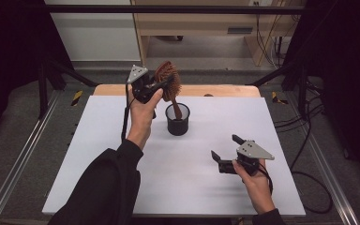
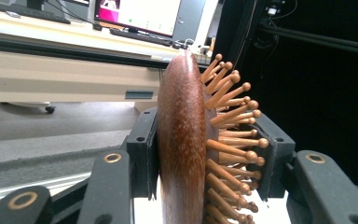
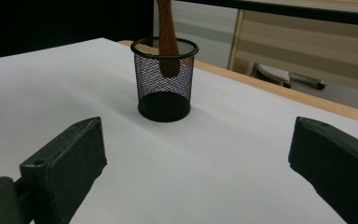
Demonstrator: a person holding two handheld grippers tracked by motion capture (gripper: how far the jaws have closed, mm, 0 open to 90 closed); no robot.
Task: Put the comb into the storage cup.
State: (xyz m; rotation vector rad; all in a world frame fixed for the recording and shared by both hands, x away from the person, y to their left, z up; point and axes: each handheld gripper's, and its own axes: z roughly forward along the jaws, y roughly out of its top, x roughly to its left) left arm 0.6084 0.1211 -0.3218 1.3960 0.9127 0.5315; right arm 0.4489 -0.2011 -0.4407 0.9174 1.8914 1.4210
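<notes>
The hairbrush (image 1: 168,79) hangs head-up over the cup (image 1: 177,120), its handle tip already inside the rim, as the right gripper view shows, but clear of the bottom. It is a wooden paddle brush with ball-tipped wooden pins: stiff, fairly light, smooth and a little slick on its polished back, and the pins are probably the part most likely to snap or bend under a hard squeeze. The left gripper (image 1: 161,86) clamps the head across its thickness, one pad flat on the back, the other pressing into the pin side (image 2: 233,140); that hold looks firm enough but springy, so the brush may tilt when let go. A grip on the bare neck or handle would be steadier. The cup is black wire mesh, light and easy to tip if the handle knocks its wall; it stands upright near the middle of the white table (image 1: 98,154). The right gripper (image 1: 225,152) rests low near the table's right front, well apart from the cup, jaws wide open and empty, pointed toward the cup
</notes>
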